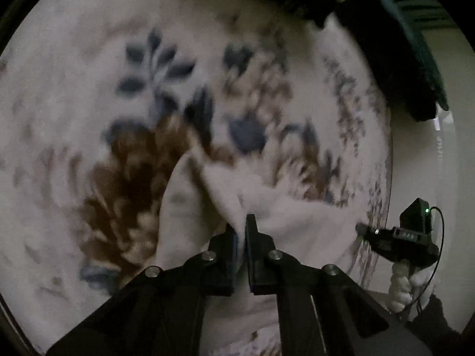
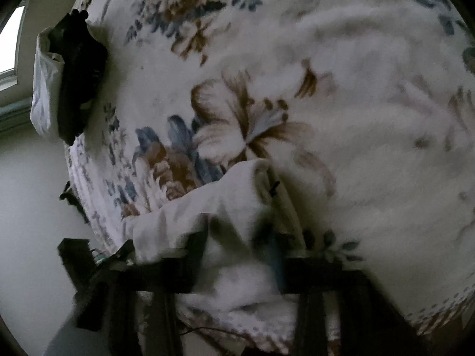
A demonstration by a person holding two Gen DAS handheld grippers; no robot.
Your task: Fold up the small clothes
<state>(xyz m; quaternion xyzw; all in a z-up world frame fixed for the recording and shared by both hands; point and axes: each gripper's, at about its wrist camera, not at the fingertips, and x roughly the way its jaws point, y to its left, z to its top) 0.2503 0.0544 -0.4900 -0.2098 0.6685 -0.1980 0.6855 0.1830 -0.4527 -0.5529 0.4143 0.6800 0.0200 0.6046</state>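
A small white garment [image 1: 207,190] lies crumpled on a white blanket with blue and brown flowers [image 1: 89,103]. My left gripper [image 1: 241,231] is shut on a fold of the white garment, its jaws nearly together with cloth between them. In the right wrist view the same garment [image 2: 225,207] drapes between the fingers of my right gripper [image 2: 237,264], whose jaws stand wide apart, with cloth lying across them. The right gripper also shows in the left wrist view [image 1: 400,234] at the blanket's right edge, held by a white-gloved hand [image 1: 403,284].
The floral blanket [image 2: 356,118] covers the whole work surface. Dark clothes [image 1: 400,68] lie at the far right edge and also show in the right wrist view [image 2: 77,74], beside a white cloth [image 2: 44,89]. A pale wall and a window [image 2: 12,38] lie beyond the edge.
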